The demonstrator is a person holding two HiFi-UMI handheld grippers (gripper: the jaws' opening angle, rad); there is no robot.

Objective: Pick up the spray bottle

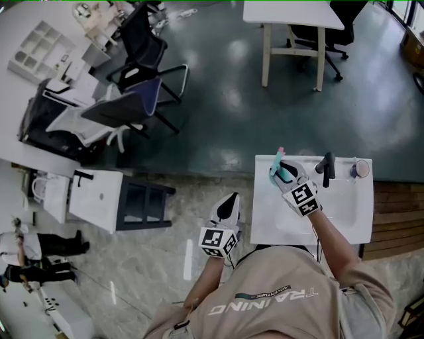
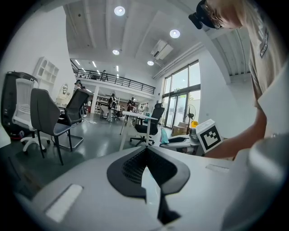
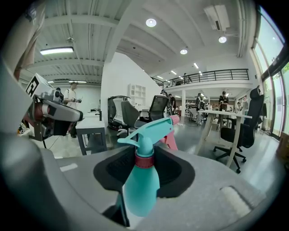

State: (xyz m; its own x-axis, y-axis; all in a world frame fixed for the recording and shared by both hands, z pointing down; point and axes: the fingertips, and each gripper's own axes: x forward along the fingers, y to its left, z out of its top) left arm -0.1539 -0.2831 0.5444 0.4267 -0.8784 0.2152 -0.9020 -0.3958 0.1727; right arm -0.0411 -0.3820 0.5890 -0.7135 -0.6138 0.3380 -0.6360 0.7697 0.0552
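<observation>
The spray bottle [image 1: 279, 168] is teal with a pink nozzle tip and a red collar. My right gripper [image 1: 286, 174] is shut on it above the back left part of the white basin counter [image 1: 265, 225]. In the right gripper view the bottle [image 3: 141, 182] stands upright between the jaws, gripped at its body below the collar, its trigger head pointing away. My left gripper [image 1: 228, 206] hangs off the counter's left side over the floor. Its jaws [image 2: 145, 169] are shut with nothing between them.
A black faucet [image 1: 327, 169] and a small round cup [image 1: 361, 169] stand at the counter's back edge. A white cabinet [image 1: 96, 198] sits to the left on the floor. Office chairs [image 1: 142, 86] and a white table [image 1: 291, 16] stand farther off.
</observation>
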